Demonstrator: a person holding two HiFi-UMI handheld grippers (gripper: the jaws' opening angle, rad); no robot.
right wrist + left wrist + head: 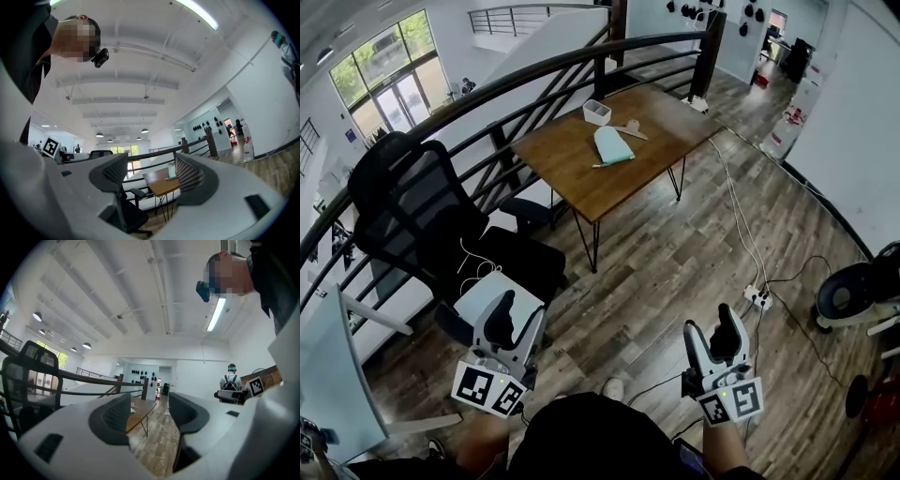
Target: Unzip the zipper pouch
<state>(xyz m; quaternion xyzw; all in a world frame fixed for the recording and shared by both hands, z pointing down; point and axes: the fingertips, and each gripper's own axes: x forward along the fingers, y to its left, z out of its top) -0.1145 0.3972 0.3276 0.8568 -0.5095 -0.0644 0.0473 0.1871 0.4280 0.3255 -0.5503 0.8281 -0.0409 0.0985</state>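
Two grippers are held low, close to the person's body, the left gripper (517,326) and the right gripper (713,337) both pointing forward over the wood floor (675,253). Each has its jaws standing apart with nothing between them. Well ahead, one wooden table (572,169) carries one pale teal zipper pouch (613,143) lying flat and one small clear tub (597,112) near it, and one black office chair (403,211) stands off to the left.
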